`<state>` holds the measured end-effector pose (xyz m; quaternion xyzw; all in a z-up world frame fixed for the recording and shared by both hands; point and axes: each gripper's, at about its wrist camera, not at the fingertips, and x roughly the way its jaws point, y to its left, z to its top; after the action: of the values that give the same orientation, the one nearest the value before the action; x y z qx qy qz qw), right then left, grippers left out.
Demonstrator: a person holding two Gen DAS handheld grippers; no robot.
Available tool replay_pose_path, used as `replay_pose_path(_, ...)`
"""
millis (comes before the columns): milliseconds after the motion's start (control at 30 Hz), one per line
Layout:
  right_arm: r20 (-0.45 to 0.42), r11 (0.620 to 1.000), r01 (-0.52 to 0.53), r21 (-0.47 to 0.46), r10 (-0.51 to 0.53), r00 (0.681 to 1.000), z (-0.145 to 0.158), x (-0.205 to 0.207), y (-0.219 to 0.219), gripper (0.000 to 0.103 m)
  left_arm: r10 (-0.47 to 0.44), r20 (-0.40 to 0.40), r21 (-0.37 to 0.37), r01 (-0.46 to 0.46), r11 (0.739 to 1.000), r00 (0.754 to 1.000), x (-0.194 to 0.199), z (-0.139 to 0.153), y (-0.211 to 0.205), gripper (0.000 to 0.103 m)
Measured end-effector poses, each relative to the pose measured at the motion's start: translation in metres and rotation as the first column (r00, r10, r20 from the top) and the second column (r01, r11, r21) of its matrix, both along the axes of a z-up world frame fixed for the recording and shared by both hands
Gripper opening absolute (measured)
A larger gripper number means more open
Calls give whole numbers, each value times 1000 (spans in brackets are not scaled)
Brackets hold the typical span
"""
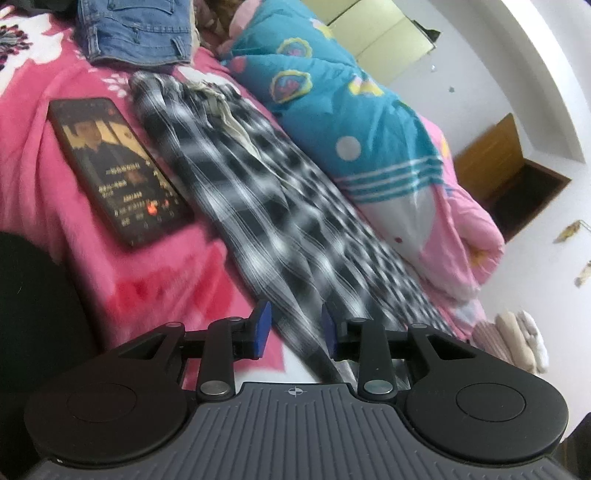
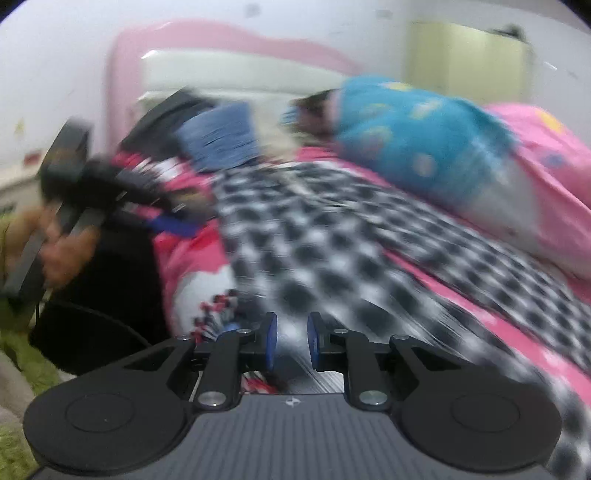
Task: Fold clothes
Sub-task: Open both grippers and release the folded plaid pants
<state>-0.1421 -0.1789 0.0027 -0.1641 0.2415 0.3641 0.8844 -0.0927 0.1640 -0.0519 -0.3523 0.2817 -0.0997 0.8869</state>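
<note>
Checked trousers (image 1: 266, 206) are seen laid lengthwise on the pink bedspread (image 1: 55, 92), waistband towards the head of the bed, legs running towards the near edge. A phone (image 1: 118, 170) with a lit screen lies just beside them on the bedspread. Folded jeans (image 1: 136, 29) sit beyond the waistband. A blue and pink quilt (image 1: 332, 110) is bunched along the far side of the trousers, touching them.

The left gripper (image 1: 295, 332) is held with fingers spread, above the lower leg of the trousers; nothing is pinched. The right gripper (image 2: 291, 341) is likewise spread, over the checked cloth (image 2: 332, 240) near the bed's edge. The right view is heavily blurred; contact with the cloth cannot be judged. A hand (image 2: 62, 251) is seen at the left of that view, probably grasping the left gripper's handle.
</note>
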Motion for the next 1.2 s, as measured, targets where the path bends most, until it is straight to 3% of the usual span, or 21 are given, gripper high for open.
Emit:
replay_pose_path(67,9,1000,1,-21,-1,1000,2,17,9,19,-10,14,27,10,1000,1000,7,-1,-3,29)
replay_pose_path(167,-15,997,81,-5,-81,997,13,65,1,19,-43,31,75,40,996,999,20,-4,-14,29)
replay_pose_path(267,-113,983,180,35,-175,978,21,131,-10,19,-61,39,113,57,992,997,26,-11,-17,29)
replay_pose_path(367,-211,973,229,31,-218,953,9,190,-12,19,-76,31,144,70,987,997,33,-19,-19,29)
replay_pose_path(533,-362,975,212,60,-177,915,-20,247,1,19,-109,42,147,102,984,993,36,-31,-15,29)
replay_pose_path(767,-285,995,67,73,-43,958,-24,231,20,19,-150,78,99,142,985,986,35,-38,-4,29)
replay_pose_path(900,-237,997,-19,74,36,971,-25,222,31,0,-151,83,67,146,987,985,37,-39,-1,29)
replay_pose_path(1033,-188,992,-104,70,115,975,-27,212,42,0,-151,84,69,146,987,985,40,-40,-3,29)
replay_pose_path(1067,-114,989,-150,16,151,982,-30,199,51,0,-152,84,70,146,987,985,41,-40,-3,29)
replay_pose_path(1133,-71,972,-226,-69,222,973,-40,181,67,0,-151,84,64,145,987,985,43,-41,-3,29)
replay_pose_path(1200,-48,969,-226,-100,223,974,-41,176,70,0,-148,83,53,144,988,985,44,-42,-3,29)
